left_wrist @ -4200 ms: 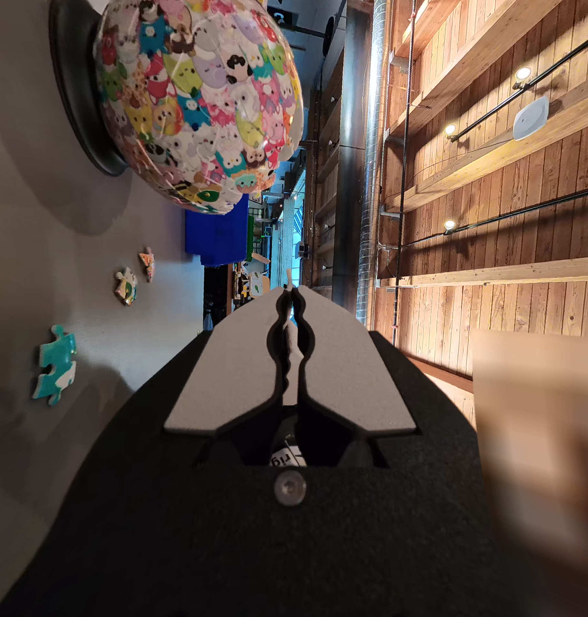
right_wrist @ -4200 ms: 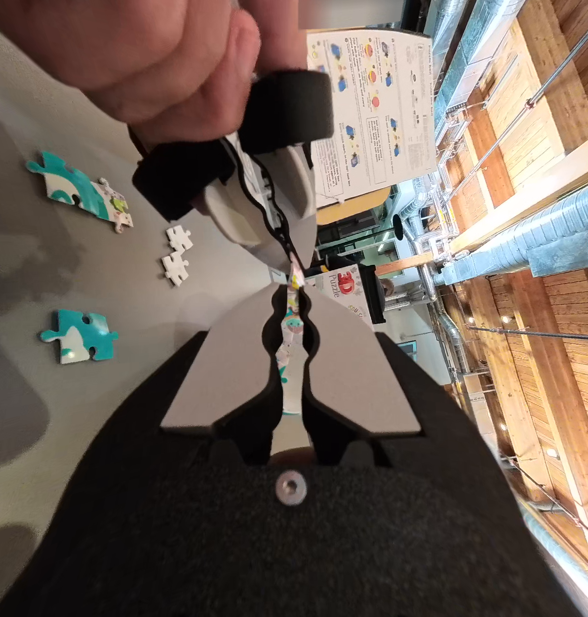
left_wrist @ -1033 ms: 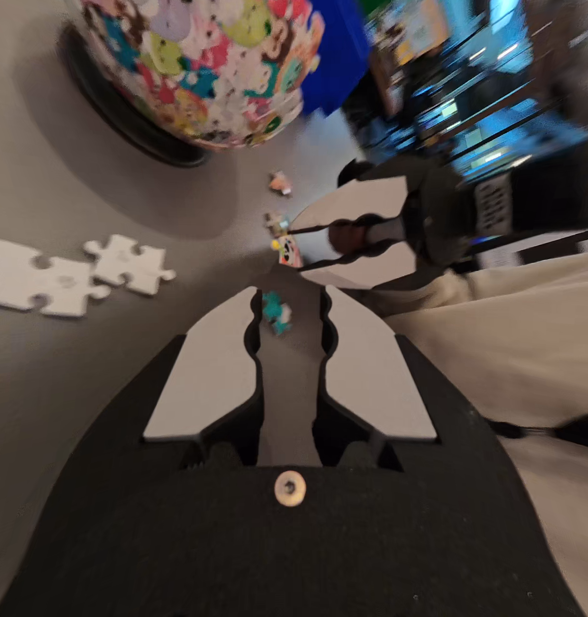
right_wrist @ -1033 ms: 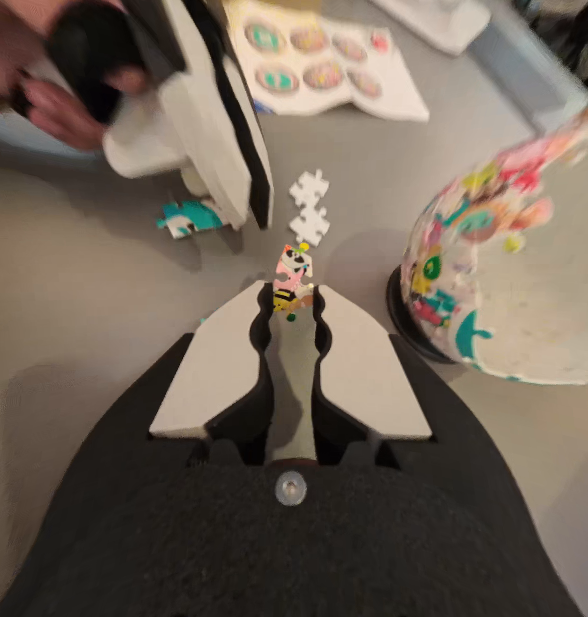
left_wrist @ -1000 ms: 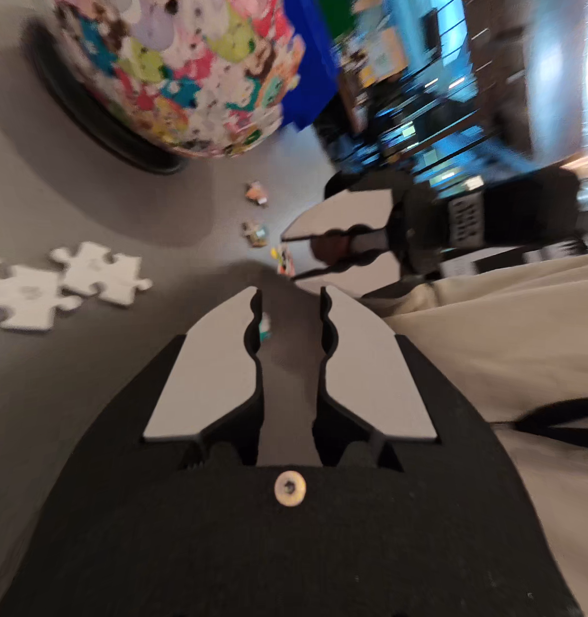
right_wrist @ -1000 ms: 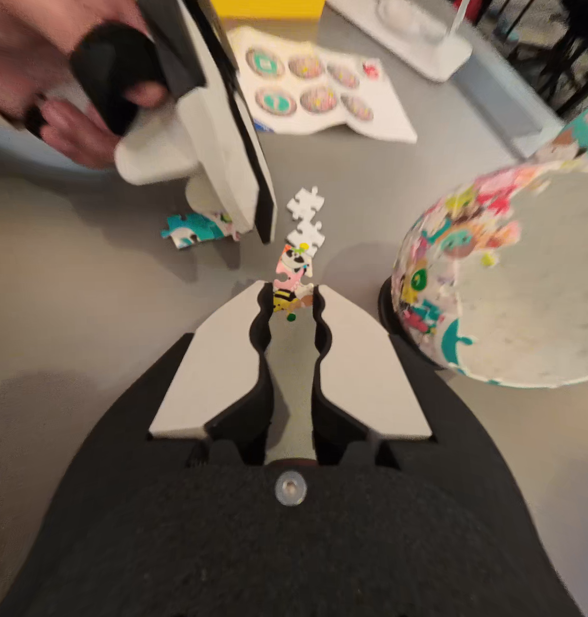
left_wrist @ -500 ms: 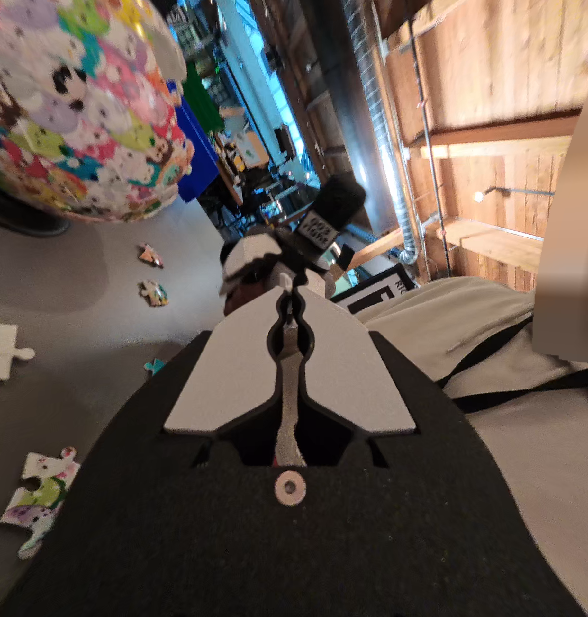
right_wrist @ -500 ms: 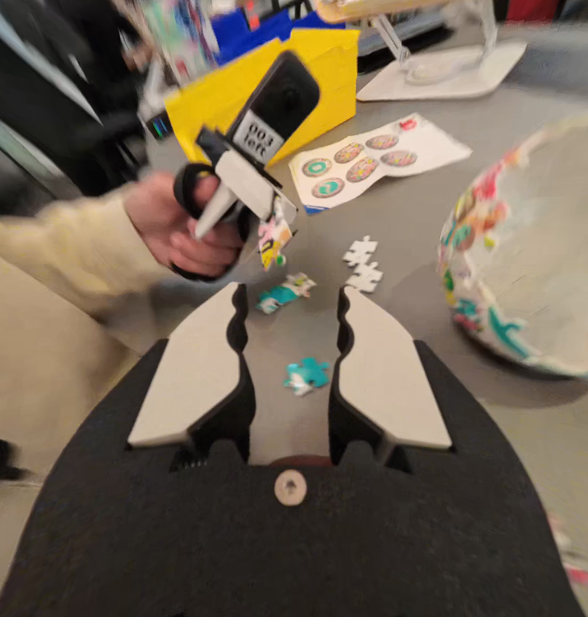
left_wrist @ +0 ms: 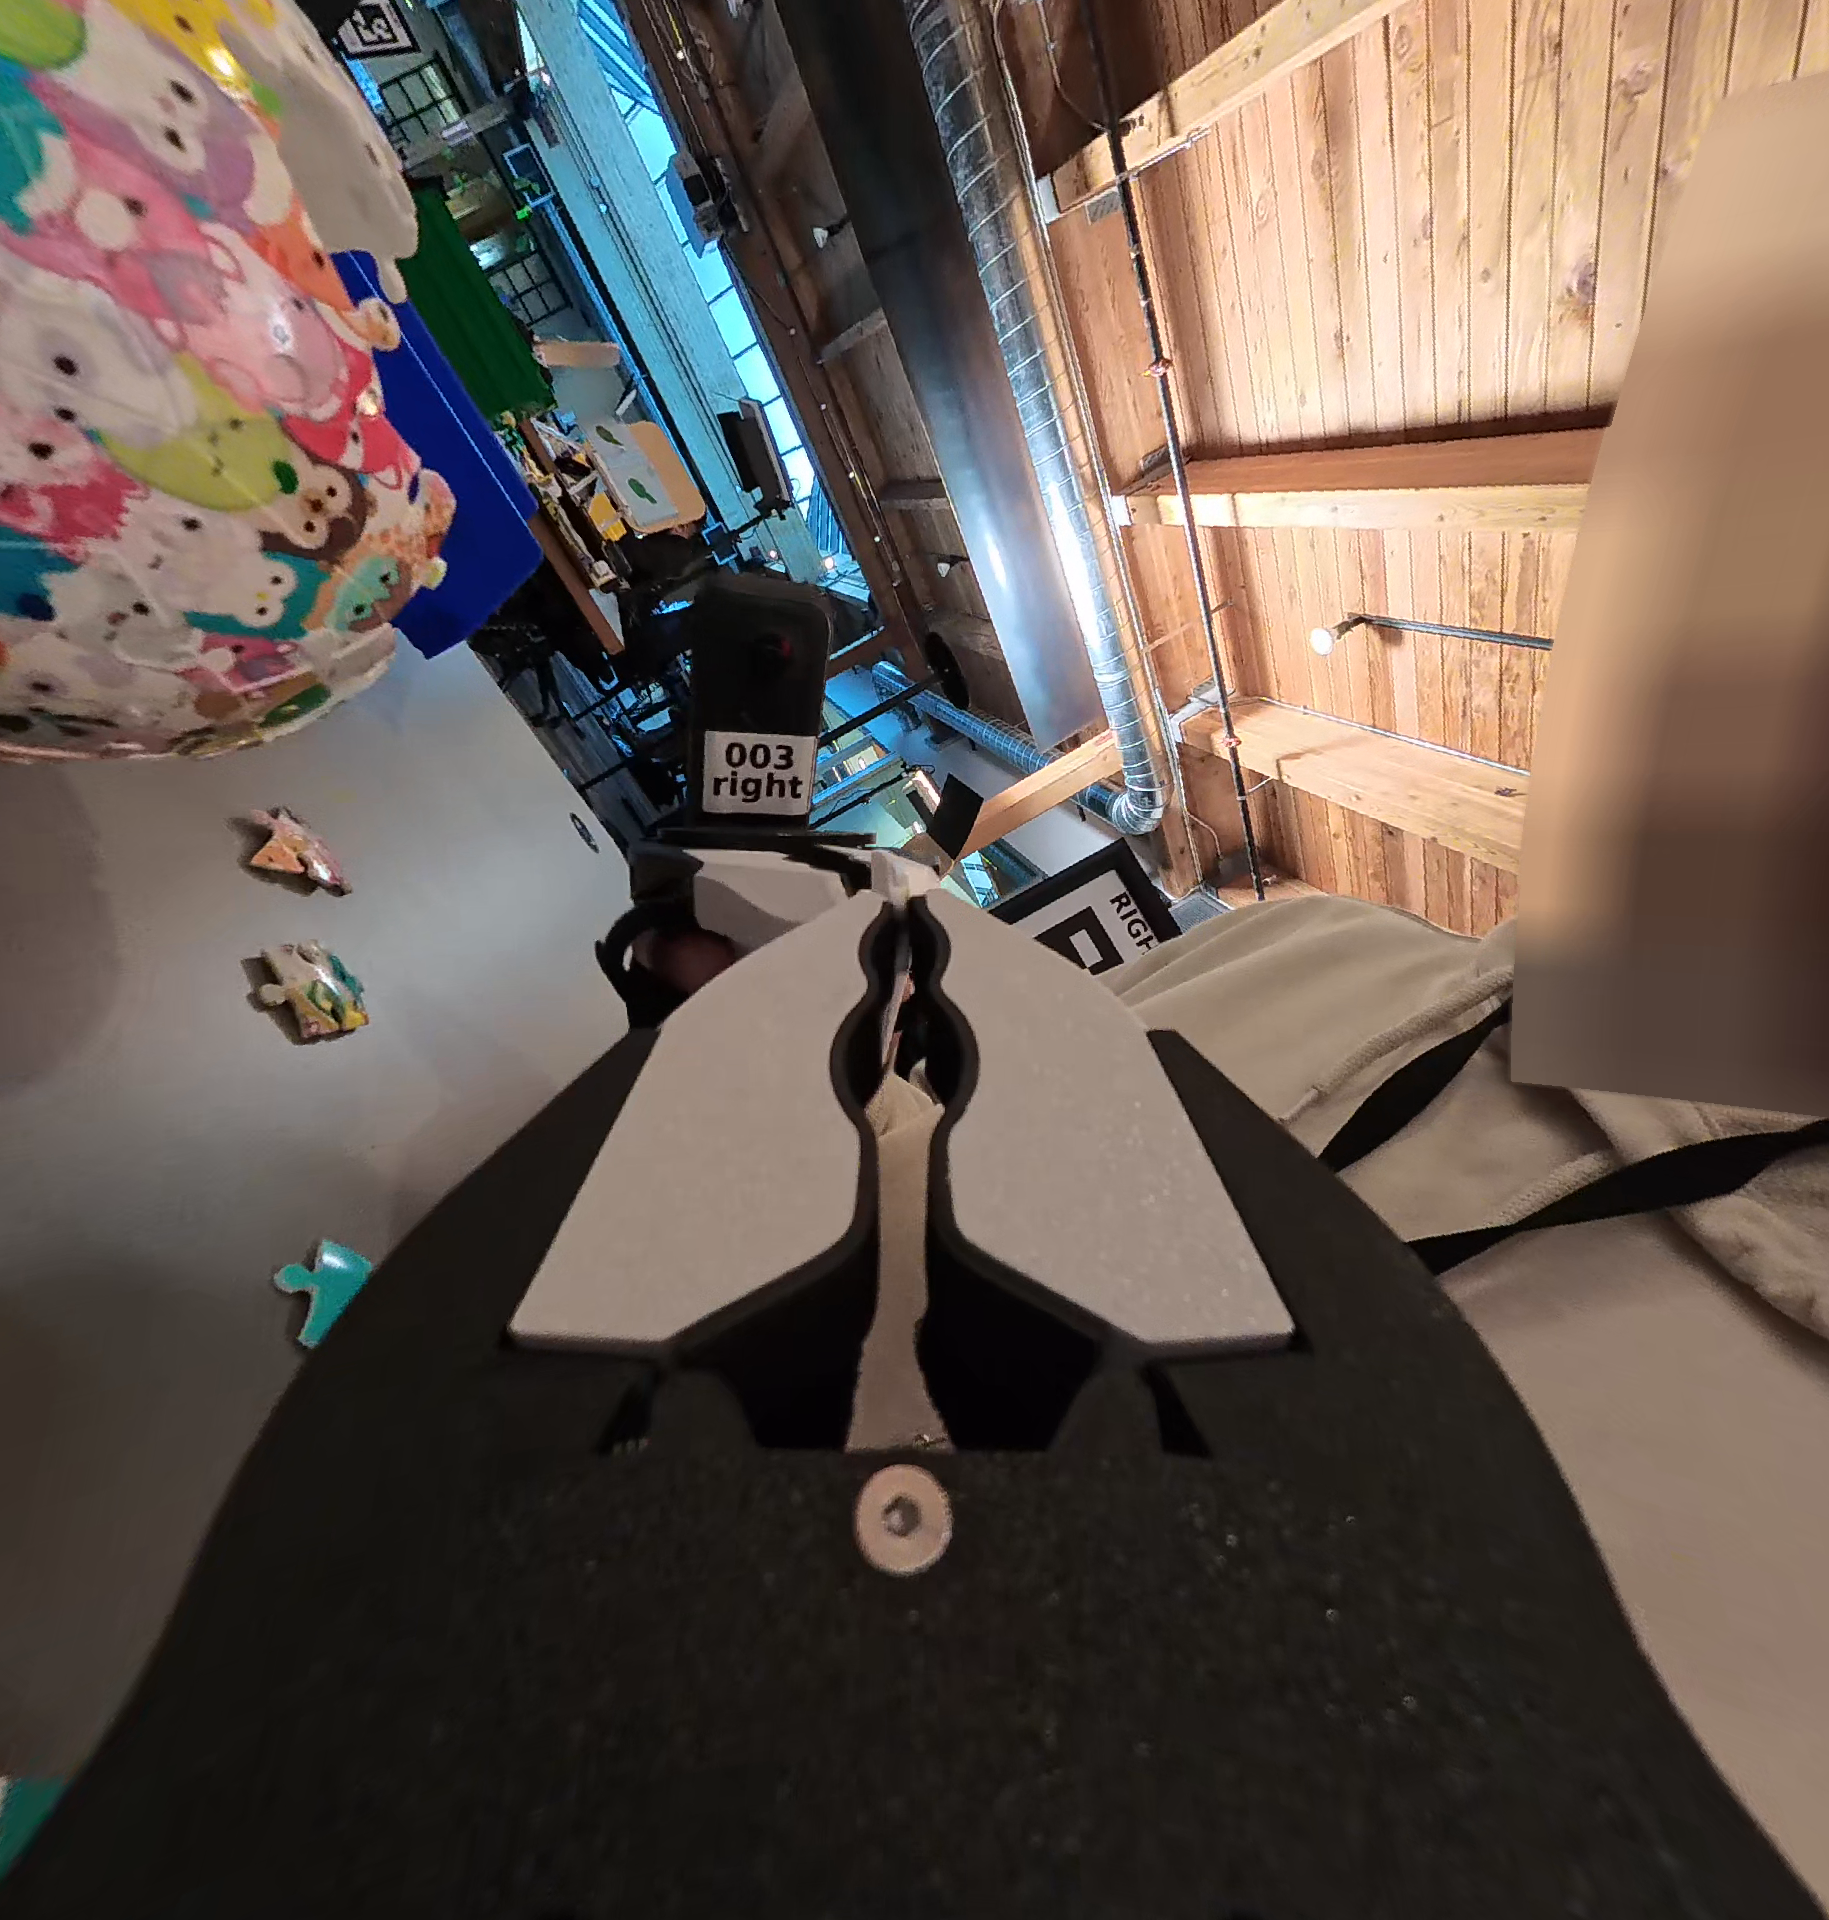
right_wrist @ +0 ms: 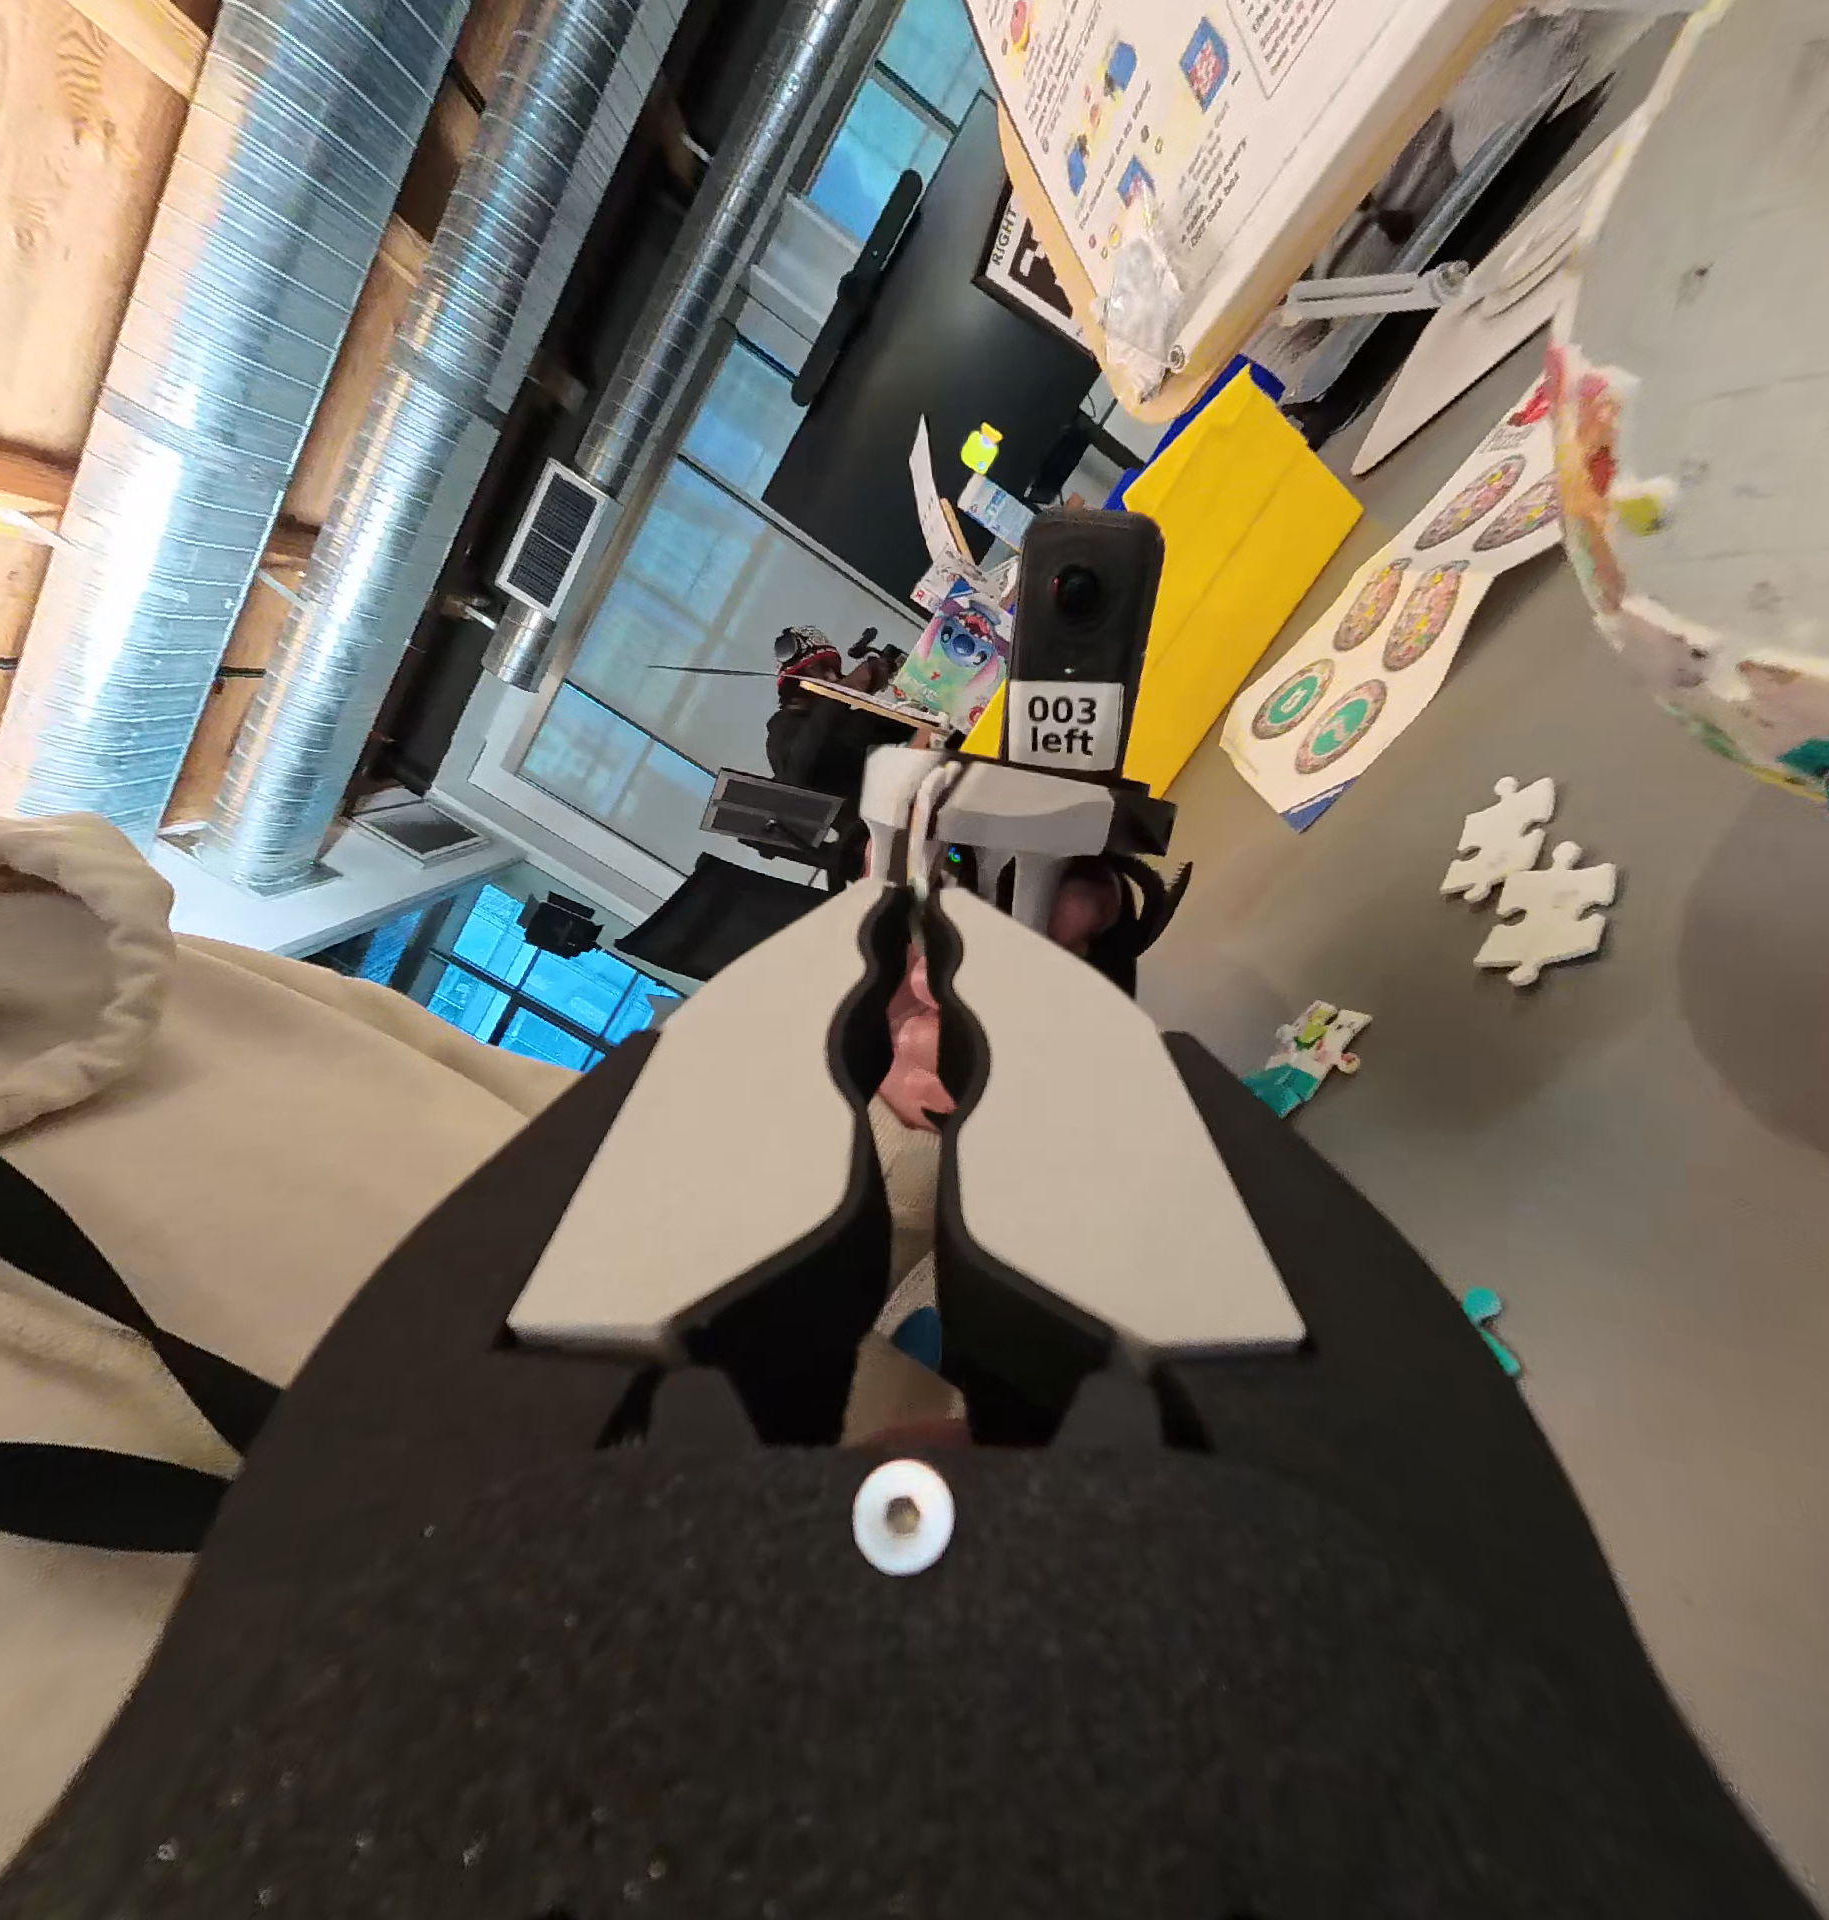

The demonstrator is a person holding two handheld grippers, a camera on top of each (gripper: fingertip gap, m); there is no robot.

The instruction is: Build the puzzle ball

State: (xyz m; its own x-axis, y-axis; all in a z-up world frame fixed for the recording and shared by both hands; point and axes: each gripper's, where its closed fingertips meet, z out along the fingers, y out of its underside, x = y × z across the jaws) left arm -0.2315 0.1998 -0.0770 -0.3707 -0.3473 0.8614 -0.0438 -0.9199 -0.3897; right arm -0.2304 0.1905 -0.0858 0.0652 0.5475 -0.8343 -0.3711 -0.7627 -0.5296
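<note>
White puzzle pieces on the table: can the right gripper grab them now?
Probably not yet: nothing blocks the white pieces, but the right gripper seems to have its jaws shut on another puzzle piece.

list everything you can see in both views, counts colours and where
puzzle ball: 1, multicolour, unfinished, on the table
loose pieces: several, colourful, scattered on the table
white pieces: 2, joined, face down beside the ball
held piece: 1, seen edge-on, pinched between both grippers
sheet: 1, white with round pictures, far side
yellow box: 1, behind the sheet
table: 1, grey
left gripper: shut on the held piece
right gripper: shut on it too
</note>
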